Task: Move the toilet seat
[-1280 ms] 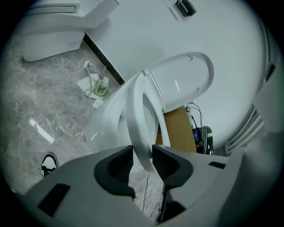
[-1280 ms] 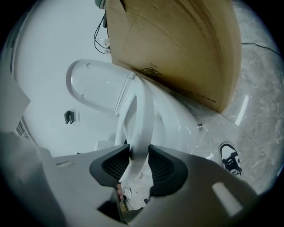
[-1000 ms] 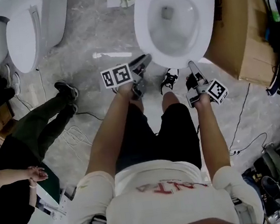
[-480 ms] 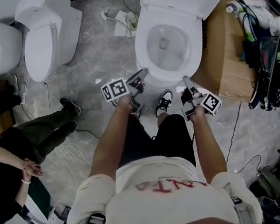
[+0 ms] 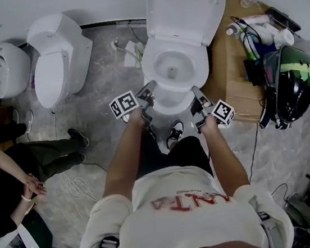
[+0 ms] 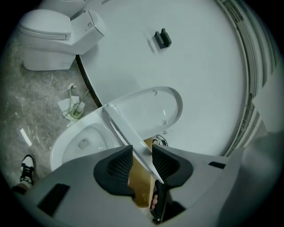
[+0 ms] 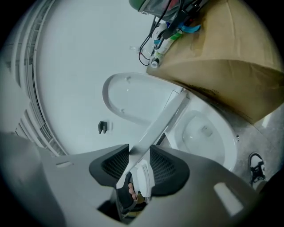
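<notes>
Toilet seat [image 6: 126, 134] is standing half raised over the bowl [image 5: 180, 80] at the person's twelve o'clock, its front edge running between both tools. Left gripper [image 6: 142, 153] is clamping that edge, jaws fairly wide around its thickness. Right gripper [image 7: 140, 153] is opening its jaws, pads touching the seat. As I judge it, the risk is that one-sided support is letting the seat slip, slam down or twist its hinges
</notes>
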{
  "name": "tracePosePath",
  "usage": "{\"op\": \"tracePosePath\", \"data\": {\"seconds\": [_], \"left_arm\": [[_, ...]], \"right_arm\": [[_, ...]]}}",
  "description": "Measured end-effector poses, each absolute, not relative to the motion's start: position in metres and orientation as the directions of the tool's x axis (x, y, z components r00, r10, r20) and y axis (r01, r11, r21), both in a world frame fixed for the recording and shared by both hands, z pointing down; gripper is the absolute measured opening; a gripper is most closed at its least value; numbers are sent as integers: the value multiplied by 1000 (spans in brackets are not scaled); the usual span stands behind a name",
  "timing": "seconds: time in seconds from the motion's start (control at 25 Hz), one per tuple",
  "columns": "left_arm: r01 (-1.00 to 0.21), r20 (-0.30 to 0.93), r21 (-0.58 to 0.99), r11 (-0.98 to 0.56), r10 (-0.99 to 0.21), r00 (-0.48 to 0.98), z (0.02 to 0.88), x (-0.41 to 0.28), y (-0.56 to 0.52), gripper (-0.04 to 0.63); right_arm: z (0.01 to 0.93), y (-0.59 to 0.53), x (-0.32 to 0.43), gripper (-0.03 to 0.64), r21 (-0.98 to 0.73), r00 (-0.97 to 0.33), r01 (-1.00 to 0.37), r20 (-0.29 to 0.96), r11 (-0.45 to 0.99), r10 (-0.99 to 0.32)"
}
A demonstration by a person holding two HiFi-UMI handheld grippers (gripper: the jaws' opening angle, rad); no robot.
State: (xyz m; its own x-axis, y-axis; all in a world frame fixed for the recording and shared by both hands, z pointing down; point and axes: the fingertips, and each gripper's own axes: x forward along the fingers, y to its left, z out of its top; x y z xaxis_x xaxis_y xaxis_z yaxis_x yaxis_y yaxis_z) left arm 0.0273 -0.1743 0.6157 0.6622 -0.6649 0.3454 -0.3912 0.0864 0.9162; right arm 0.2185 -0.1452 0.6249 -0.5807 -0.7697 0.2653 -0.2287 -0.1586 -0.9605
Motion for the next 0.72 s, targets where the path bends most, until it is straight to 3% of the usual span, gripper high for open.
{"op": "tracePosePath", "data": {"seconds": [0.72], "left_arm": [[-368, 238, 923, -110, -589, 772, 541, 48, -269, 129]], "right_arm": [[546, -241, 244, 143, -970, -369, -208, 194, -123, -909]]}}
